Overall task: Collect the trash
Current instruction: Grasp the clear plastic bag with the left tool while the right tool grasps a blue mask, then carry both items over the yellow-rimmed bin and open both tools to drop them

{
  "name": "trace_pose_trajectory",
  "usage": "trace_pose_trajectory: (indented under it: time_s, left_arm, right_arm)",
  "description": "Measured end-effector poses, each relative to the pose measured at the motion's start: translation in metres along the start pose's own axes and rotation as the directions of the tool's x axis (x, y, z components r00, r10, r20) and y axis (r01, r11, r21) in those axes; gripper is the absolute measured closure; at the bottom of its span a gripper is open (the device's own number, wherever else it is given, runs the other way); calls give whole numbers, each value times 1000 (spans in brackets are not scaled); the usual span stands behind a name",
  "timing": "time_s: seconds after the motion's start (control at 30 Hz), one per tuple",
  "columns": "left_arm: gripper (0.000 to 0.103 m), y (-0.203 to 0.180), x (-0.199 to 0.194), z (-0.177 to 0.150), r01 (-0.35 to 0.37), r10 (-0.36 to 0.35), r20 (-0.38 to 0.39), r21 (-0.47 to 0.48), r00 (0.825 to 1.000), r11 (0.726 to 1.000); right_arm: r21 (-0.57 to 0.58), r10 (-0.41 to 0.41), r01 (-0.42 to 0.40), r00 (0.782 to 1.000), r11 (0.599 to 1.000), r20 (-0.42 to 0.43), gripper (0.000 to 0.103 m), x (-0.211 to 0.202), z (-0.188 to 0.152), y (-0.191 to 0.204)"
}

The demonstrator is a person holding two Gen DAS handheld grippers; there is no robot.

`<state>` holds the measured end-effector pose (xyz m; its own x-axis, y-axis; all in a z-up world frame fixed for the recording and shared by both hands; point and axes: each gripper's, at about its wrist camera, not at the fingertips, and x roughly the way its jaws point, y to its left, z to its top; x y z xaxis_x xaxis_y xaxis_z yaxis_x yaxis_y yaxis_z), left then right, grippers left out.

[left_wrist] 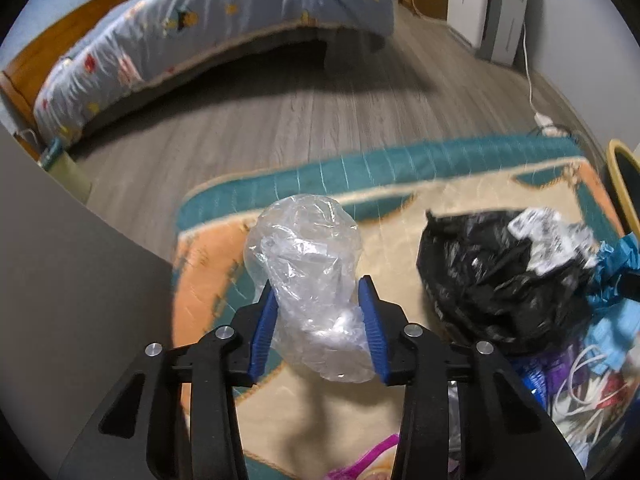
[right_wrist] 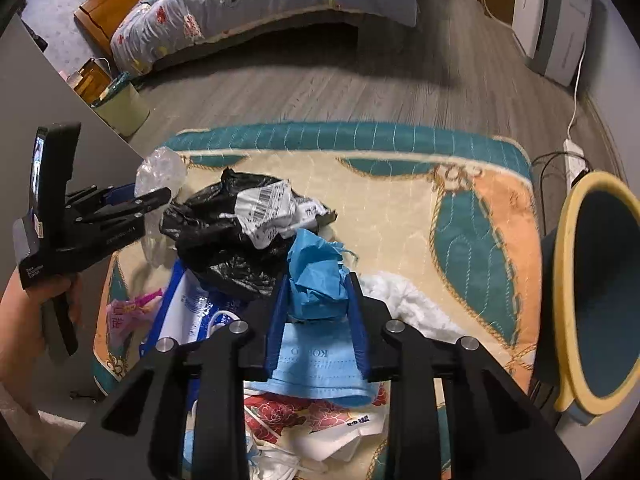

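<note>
A crumpled clear plastic bag (left_wrist: 304, 248) sits between the blue pads of my left gripper (left_wrist: 317, 284), which press it from both sides above the rug (left_wrist: 400, 168). In the right wrist view that same left gripper (right_wrist: 140, 194) appears at the left, held by a hand, with the clear bag (right_wrist: 160, 168) in it. My right gripper (right_wrist: 318, 280) is shut on a wad of crumpled blue paper (right_wrist: 316, 264) at the top of a trash pile. A black plastic bag (right_wrist: 224, 232) with a white barcode wrapper (right_wrist: 268, 208) lies just behind it.
Under the right gripper lie a blue face mask (right_wrist: 320, 368), printed wrappers and a white fluffy wad (right_wrist: 404, 300). A yellow-rimmed bin (right_wrist: 600, 280) stands at the right. A grey panel (left_wrist: 60, 280) closes the left. Beyond the wood floor are a bed (right_wrist: 260, 8) and a power strip (right_wrist: 574, 156).
</note>
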<state>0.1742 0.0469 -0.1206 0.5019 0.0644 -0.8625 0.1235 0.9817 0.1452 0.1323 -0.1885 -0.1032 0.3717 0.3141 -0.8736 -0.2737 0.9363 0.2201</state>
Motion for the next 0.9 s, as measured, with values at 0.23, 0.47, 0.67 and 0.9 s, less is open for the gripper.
trace_pose_trajectory:
  time_s: [0.23, 0.47, 0.67, 0.9]
  left_arm:
    - [62, -7, -41, 20, -18, 17, 133, 10, 991, 1000]
    - [62, -45, -84, 45, 32, -47, 261, 62, 964, 998]
    - [62, -99, -101, 59, 103, -139, 308, 131, 941, 986]
    - [62, -170, -109, 68, 189, -254, 317, 223, 914, 956]
  right_arm:
    - [20, -11, 9, 997, 1000, 82, 75, -33, 10, -10]
    - [51, -45, 35, 980, 998, 192, 75, -83, 19, -38]
    - [89, -155, 135, 949, 987, 276, 75, -124, 23, -83]
    - [209, -277, 219, 911, 953, 306, 75, -149, 15, -153]
